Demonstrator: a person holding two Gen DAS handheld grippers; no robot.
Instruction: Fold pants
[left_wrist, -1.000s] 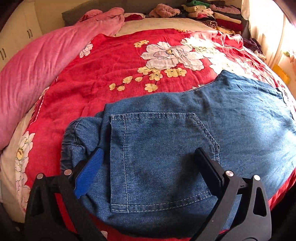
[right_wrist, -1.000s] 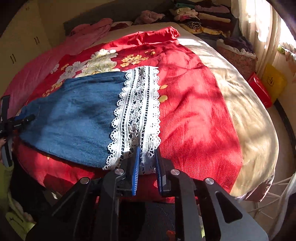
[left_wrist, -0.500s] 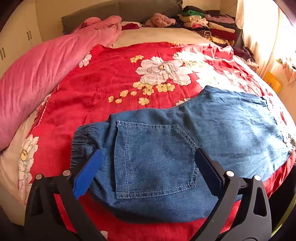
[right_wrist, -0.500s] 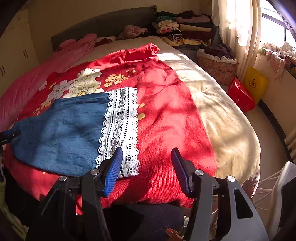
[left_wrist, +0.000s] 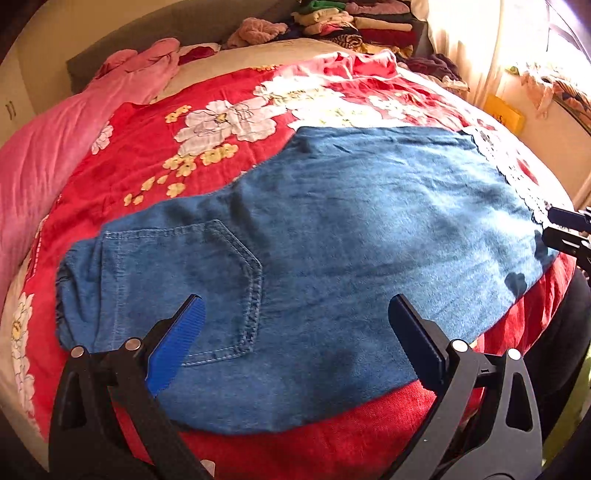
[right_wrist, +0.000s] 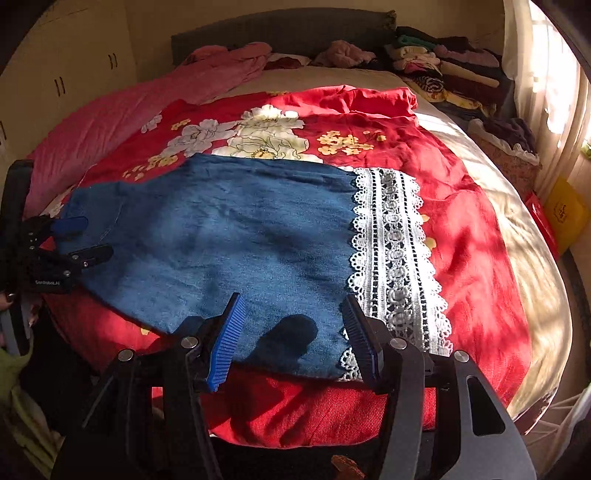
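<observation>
pants (left_wrist: 332, 236) one, flat; two open grippers

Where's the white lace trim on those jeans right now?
In the right wrist view the white lace trim lies flat on the red floral bedspread, at the right-hand end of the denim pants.

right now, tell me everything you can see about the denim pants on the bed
The denim pants are blue, soft-looking cloth, lying flat and folded lengthwise on the red floral bedspread. A stitched patch pocket faces up near the gathered waistband at one end; a wide band of white lace trim finishes the hem at the other. The cloth looks fairly smooth, with light creases. Neither gripper touches them: the left gripper hovers open over the pocket end, and the right gripper is opening with nothing between its jaws.
</observation>
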